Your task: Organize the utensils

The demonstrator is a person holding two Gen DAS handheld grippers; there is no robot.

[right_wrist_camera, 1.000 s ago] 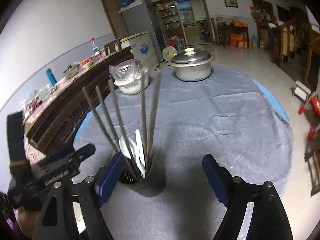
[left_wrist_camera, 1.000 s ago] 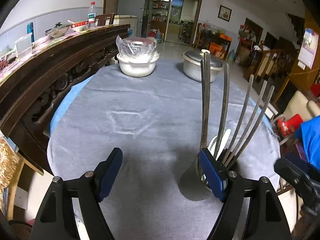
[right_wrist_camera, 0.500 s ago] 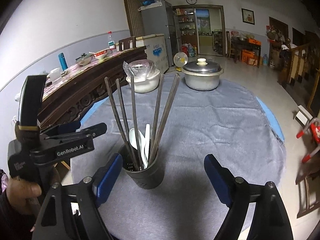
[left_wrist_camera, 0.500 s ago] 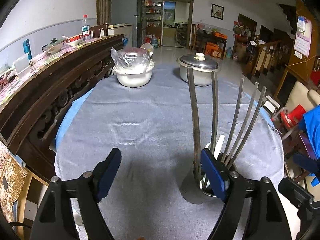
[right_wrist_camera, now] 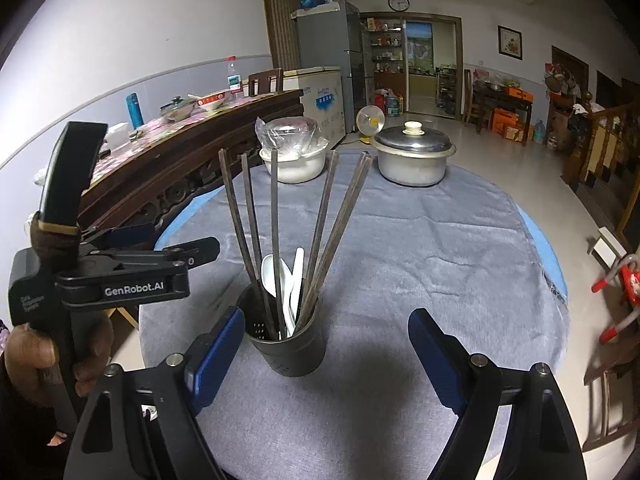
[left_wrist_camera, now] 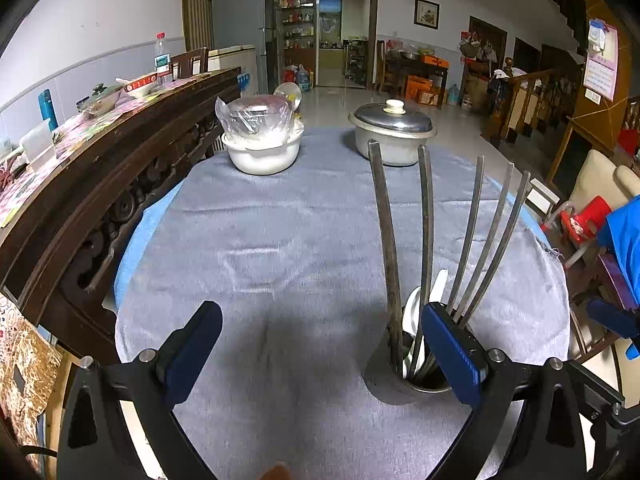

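- Utensils point(right_wrist_camera: 280, 240): chopsticks and white spoons stand together in a dark holder point(right_wrist_camera: 286, 344) at lower centre of the right wrist view, on the grey cloth of the counter point(right_wrist_camera: 440, 248). In the left wrist view the holder sits at lower right, partly hidden behind the right-hand blue pad.
- Left hand-held gripper point(left_wrist_camera: 320, 356): fingers spread wide, nothing between them; it sits over bare cloth, just beside the holder.
- Right hand-held gripper point(right_wrist_camera: 326, 354): also spread and empty, with the holder between and just ahead of its pads, not touched as far as I can tell.
- No loose utensil shows on the cloth, so the sorting looks done or nearly so.
- To finish well: keep both sets of fingers wide while moving near the holder, since the chopsticks lean outward and a brushed tip could tip the whole lot.
- If the holder must be shifted, grip it low on the wall and keep it upright.
- The bowl point(right_wrist_camera: 294, 160) and pot point(right_wrist_camera: 414, 156) at upper centre stand well apart and need no attention.
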